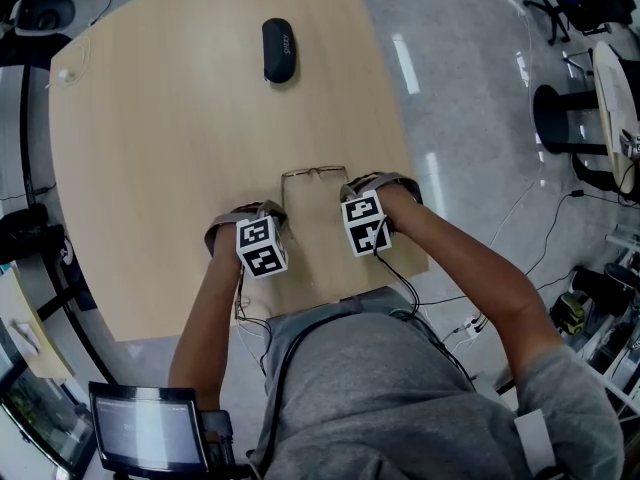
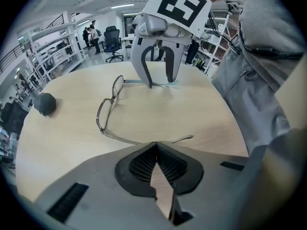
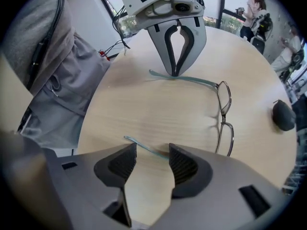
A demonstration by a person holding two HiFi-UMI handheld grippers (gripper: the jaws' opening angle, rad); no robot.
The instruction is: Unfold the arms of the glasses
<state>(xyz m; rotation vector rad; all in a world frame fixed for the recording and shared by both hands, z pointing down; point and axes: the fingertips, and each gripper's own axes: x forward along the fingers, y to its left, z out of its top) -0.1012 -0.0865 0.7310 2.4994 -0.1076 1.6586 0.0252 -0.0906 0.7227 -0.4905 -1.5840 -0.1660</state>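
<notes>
Thin metal-framed glasses (image 1: 313, 173) lie on the wooden table (image 1: 150, 148), front facing away, both arms reaching back toward me. My left gripper (image 1: 280, 216) is shut on the glasses' left arm; in the left gripper view its jaw tips (image 2: 156, 145) meet over the arm, whose end sticks out to the right. My right gripper (image 1: 348, 203) is open, and the other arm's tip (image 3: 144, 147) lies between its parted fingers (image 3: 120, 162). From the opposite side, the left gripper (image 3: 175, 73) pinches one arm and the right gripper (image 2: 158, 83) straddles the other.
A dark glasses case (image 1: 278, 50) rests at the table's far side, also the dark case (image 3: 284, 115) beyond the lenses. The table's near edge (image 1: 330, 293) is right behind both grippers. A screen (image 1: 145, 428) stands at lower left; office chairs and shelves ring the table.
</notes>
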